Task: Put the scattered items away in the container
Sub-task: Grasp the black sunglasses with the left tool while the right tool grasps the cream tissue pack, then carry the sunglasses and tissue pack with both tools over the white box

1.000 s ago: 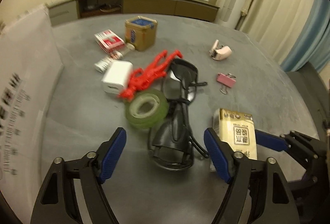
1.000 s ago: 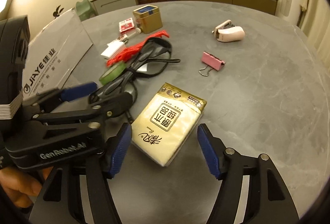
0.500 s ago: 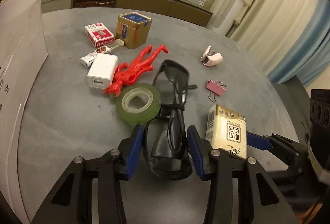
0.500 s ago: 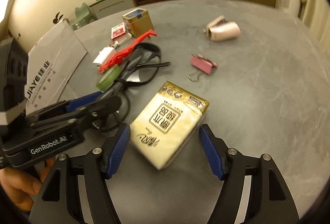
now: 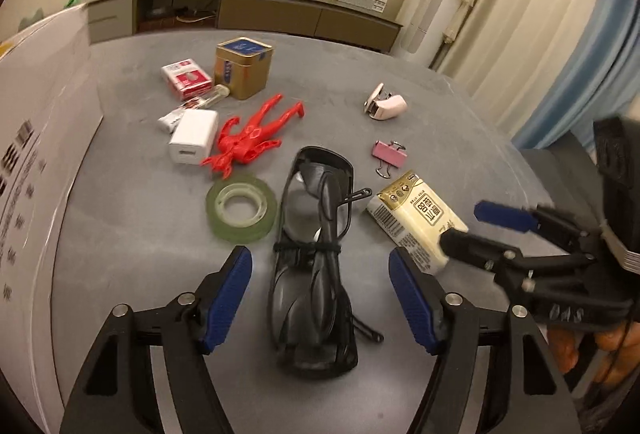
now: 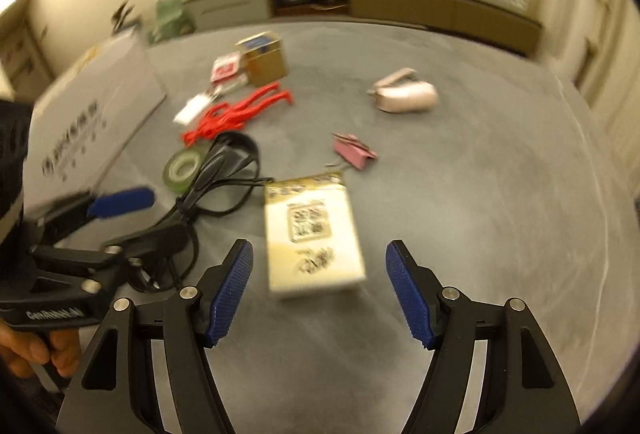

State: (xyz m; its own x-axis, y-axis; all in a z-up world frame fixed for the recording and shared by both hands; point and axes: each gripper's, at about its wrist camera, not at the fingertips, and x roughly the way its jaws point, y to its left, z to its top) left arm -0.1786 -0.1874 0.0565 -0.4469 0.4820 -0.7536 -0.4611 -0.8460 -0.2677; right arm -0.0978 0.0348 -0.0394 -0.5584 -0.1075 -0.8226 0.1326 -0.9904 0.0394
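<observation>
A home living room: long low sideboard (image 5: 248,14) with ornaments, draped curtains (image 5: 532,34), grey table (image 5: 140,254).

Two close wrist views; shared tabletop (image 5: 440,122)

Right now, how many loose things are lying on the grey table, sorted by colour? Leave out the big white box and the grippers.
Red: 2, the figure and the card pack
Pink: 2, the stapler and the binder clip
White: 2, the charger and the small tube
Gold: 2, the tin and the tissue pack
Black: 1, the glasses
Green: 1, the tape roll
Total: 10
</observation>
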